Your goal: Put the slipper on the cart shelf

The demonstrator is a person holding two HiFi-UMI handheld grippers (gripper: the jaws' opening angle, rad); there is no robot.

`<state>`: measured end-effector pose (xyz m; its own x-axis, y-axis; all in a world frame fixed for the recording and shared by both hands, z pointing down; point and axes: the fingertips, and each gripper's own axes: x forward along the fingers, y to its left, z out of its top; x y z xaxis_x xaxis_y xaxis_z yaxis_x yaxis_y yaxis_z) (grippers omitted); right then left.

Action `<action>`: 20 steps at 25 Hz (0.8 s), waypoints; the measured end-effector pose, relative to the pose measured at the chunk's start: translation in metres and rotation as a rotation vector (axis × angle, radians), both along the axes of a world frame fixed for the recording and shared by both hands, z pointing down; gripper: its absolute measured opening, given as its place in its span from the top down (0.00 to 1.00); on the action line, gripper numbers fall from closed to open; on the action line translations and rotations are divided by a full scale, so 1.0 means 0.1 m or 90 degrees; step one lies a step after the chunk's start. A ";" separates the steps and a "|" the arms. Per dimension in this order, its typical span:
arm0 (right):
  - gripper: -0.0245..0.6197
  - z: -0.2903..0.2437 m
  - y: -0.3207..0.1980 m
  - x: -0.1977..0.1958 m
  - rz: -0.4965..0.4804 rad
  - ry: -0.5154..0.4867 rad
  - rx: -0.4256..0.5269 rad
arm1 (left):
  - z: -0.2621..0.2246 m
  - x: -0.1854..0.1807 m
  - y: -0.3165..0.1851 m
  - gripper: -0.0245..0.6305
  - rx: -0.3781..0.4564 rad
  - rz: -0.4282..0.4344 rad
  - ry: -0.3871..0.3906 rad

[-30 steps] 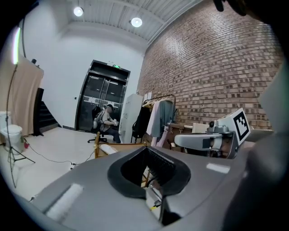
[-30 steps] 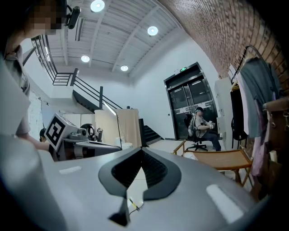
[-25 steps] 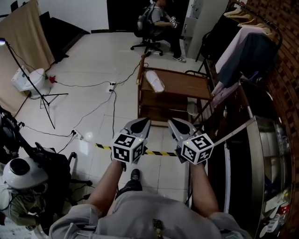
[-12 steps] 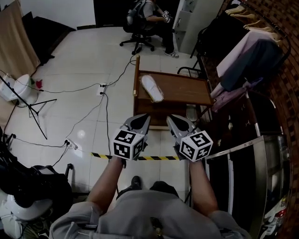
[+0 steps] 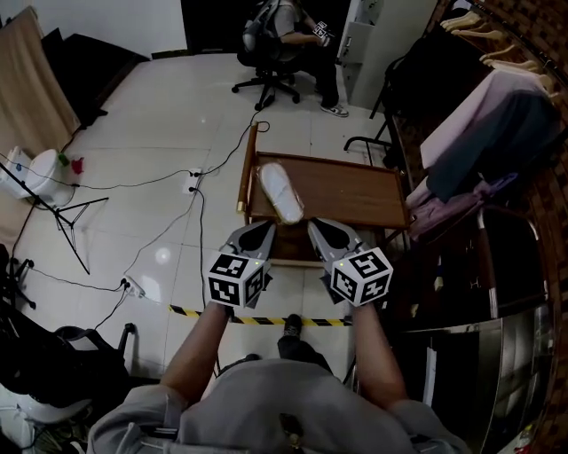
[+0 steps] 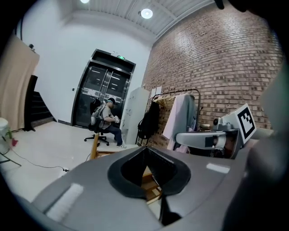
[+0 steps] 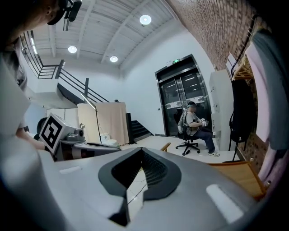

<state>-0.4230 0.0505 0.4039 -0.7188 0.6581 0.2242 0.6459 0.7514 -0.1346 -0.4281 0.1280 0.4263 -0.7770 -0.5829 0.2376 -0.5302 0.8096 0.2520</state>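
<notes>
Left gripper [image 5: 264, 227] and right gripper [image 5: 317, 225]: jaws pressed together, empty (side by side, not touching). Held at near edge of wooden cart [image 5: 355, 191]. White slipper [image 5: 280, 191] flat on cart top, along left edge, just beyond left gripper tips, untouched.

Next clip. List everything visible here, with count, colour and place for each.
slipper: one, white, lying on the cart's top, left end
cart: one, brown wood, mid-floor, just beyond the grippers
seated person: one, on a black office chair, far end of the room
clothes rack: one, pink, grey and dark garments, right side
cables: several, dark, across the white floor
hazard tape: one strip, yellow-black, on the floor near the feet
backdrop: one, beige, left
light stand: one, black, left
left gripper: grey, shut, empty
right gripper: grey, shut, empty
</notes>
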 end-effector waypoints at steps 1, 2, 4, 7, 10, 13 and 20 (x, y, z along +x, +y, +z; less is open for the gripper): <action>0.96 0.02 -0.05 -0.11 -0.005 0.002 0.000 | 0.02 -0.09 -0.04 0.95 -0.004 -0.009 0.002; 0.96 0.04 -0.09 -0.21 -0.009 0.003 0.002 | 0.04 -0.17 -0.08 0.95 -0.008 -0.015 0.006; 0.96 0.12 -0.17 -0.38 -0.023 0.008 0.006 | 0.10 -0.32 -0.16 0.95 -0.017 -0.028 0.013; 0.94 0.37 -0.22 -0.66 -0.047 0.031 0.020 | 0.21 -0.52 -0.23 0.95 -0.027 -0.052 0.025; 0.92 0.71 -0.21 -0.91 -0.059 0.071 0.042 | 0.36 -0.69 -0.22 0.95 -0.035 -0.069 0.041; 0.89 1.06 -0.14 -1.09 -0.059 0.111 0.061 | 0.56 -0.79 -0.16 0.95 -0.040 -0.078 0.065; 0.73 1.83 0.07 -1.55 -0.016 0.193 0.108 | 1.04 -1.04 0.02 0.95 -0.033 -0.054 0.113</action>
<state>-0.5780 0.0578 0.5865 -0.5867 0.6096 0.5331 0.6141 0.7640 -0.1978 -0.5320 0.1299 0.5306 -0.7662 -0.5009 0.4025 -0.4108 0.8635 0.2926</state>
